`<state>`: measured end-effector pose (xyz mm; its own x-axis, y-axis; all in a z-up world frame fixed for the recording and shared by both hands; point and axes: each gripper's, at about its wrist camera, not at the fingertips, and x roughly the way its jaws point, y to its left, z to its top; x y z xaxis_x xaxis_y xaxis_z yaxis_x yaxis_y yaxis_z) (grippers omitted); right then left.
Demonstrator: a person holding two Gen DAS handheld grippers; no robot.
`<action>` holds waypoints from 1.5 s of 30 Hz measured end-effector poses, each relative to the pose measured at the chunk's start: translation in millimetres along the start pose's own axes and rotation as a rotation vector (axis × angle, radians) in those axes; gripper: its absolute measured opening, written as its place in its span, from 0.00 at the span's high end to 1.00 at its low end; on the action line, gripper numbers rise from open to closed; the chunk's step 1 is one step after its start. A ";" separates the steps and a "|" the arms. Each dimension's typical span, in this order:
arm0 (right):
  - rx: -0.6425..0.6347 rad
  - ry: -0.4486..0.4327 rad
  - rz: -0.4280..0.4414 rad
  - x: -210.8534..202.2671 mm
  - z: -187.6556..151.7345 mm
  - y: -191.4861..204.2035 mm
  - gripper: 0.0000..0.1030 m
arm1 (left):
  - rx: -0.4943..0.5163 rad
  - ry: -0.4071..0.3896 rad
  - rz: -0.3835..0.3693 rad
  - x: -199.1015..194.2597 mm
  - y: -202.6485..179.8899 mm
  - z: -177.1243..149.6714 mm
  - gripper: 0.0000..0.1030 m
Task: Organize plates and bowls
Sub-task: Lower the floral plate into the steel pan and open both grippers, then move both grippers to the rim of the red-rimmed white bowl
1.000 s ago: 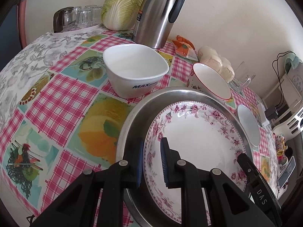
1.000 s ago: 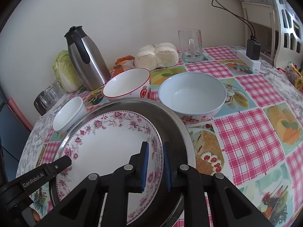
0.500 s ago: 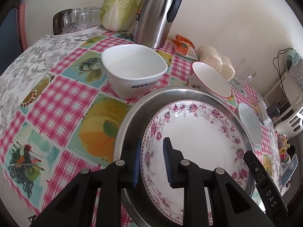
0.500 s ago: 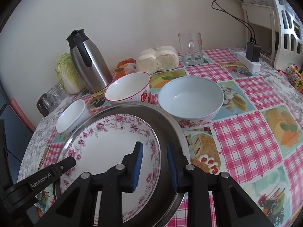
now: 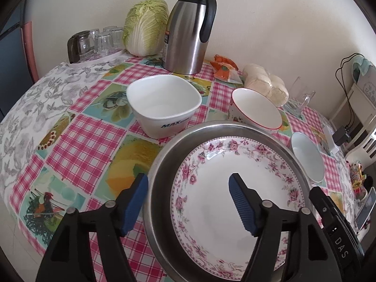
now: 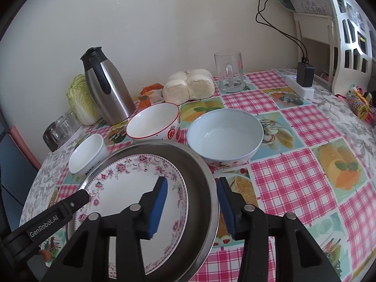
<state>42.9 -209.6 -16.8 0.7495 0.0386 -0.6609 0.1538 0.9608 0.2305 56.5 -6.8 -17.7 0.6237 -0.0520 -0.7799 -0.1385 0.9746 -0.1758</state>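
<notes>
1. Both tools have just been opening: a second ago their blue pads pinched opposite rims of the dishes, and now the jaws stand apart with the rims loose between them.
2. Left tool is released; its left pad hangs over the tablecloth outside the steel tray, its right pad over the white middle of the floral plate, neither pressing on anything.
3. Right tool is likewise released, straddling the tray's opposite rim, one pad over the plate, the other over the surface.
4. Floral plate lies inside the steel tray, and the tray rests flat on the checked cloth.
5. Three bowls stand just beyond the tray: a squarish white bowl marked MAX, a red-rimmed bowl with strawberries, and a wide pale bowl, all upright and empty.
6. Farther back, near the wall, are a steel thermos jug, a Chinese cabbage, upturned glasses on a white tray, steamed buns, and a glass mug.
</notes>
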 end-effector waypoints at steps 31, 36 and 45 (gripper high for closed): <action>-0.006 0.037 -0.065 9.1 -2.1 -13.1 0.00 | -0.011 -0.014 0.107 5.6 10.4 0.7 0.03; -0.015 0.032 -0.056 7.8 -2.2 -12.8 0.00 | -0.027 0.002 0.140 9.3 14.3 3.4 0.03; -0.006 0.029 -0.064 8.2 -3.0 -17.0 0.00 | -0.106 0.019 0.169 14.8 28.9 18.7 0.03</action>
<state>44.6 -224.8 -28.2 0.7194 -0.0150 -0.6944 0.1968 0.9632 0.1830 76.1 24.7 -23.1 0.5702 0.1051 -0.8147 -0.3207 0.9416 -0.1030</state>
